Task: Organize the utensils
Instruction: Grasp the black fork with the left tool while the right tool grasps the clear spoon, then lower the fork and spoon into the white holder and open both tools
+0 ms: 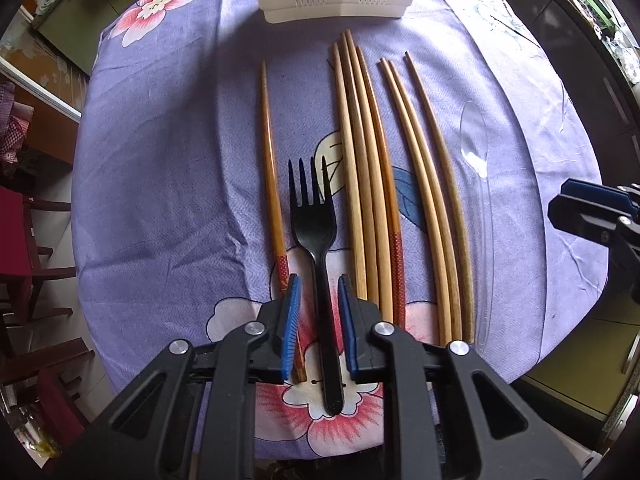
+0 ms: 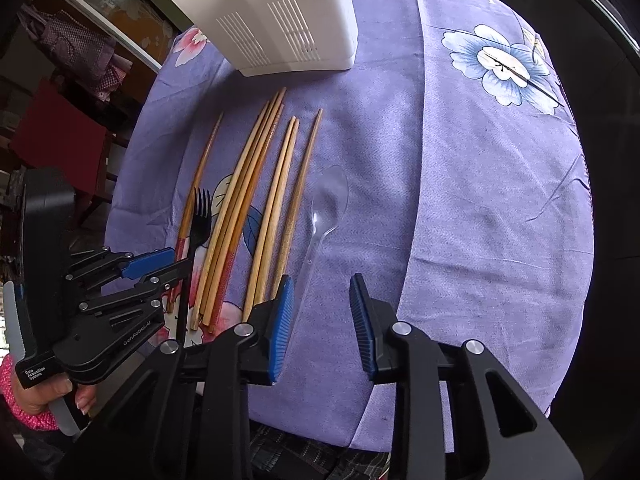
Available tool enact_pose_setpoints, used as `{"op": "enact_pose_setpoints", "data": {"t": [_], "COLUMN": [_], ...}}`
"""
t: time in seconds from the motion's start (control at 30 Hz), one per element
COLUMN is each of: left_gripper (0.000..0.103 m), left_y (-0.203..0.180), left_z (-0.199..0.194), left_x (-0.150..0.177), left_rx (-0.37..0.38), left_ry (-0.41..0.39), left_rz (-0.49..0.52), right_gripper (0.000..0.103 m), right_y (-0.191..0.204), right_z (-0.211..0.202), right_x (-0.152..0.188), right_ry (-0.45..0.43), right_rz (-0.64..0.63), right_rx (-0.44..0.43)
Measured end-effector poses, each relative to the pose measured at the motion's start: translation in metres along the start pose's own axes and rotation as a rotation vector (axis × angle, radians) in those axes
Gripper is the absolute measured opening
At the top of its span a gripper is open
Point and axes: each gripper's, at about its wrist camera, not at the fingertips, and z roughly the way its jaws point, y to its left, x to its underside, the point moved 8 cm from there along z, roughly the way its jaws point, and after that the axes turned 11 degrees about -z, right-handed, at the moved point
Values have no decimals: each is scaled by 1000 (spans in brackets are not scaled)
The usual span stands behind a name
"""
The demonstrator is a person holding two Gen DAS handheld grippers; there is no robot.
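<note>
A black plastic fork (image 1: 314, 220) lies on the purple flowered tablecloth, tines toward the far side. My left gripper (image 1: 318, 284) is open, its blue pads on either side of the fork's handle without touching it; it also shows in the right wrist view (image 2: 160, 262). Several wooden chopsticks (image 1: 368, 184) lie beside the fork, one to its left (image 1: 272, 176). A clear plastic spoon (image 2: 320, 228) lies right of the chopsticks. My right gripper (image 2: 322, 292) is open and empty above the spoon's handle. A white slotted utensil holder (image 2: 276, 20) stands at the far side.
The round table (image 2: 500, 200) drops off at its near edge close to both grippers. Dark chairs (image 1: 28, 248) stand to the left, cabinets behind. A person's hand (image 2: 48, 392) holds the left gripper's handle.
</note>
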Motion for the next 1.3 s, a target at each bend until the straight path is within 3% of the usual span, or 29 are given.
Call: {"op": "enact_pose_setpoints", "data": {"t": [0.23,0.53,0.8,1.1,1.3], "left_gripper": [12,9,9,9,9], "left_y": [-2,6,8,14,12], "left_z": [11,17,-21,-34,-44], "left_x": [3,-10,-24,-31,-19], "left_rx": [-4,-31,17,38,49], "left_ry": [26,-22,-135,-164,-180], "left_rz": [6,0,0,16,19], "right_gripper": [27,27,23,19,19], "right_y": [0,6,9,10,15], "right_z": [8,15,39,56,69], "right_x": [1,-2,-10,-14,-22], "right_ry": [10,20,67,97,117], "right_rz": [7,11,11,45,54], "right_rx": [-2,-13,34,66,82]}}
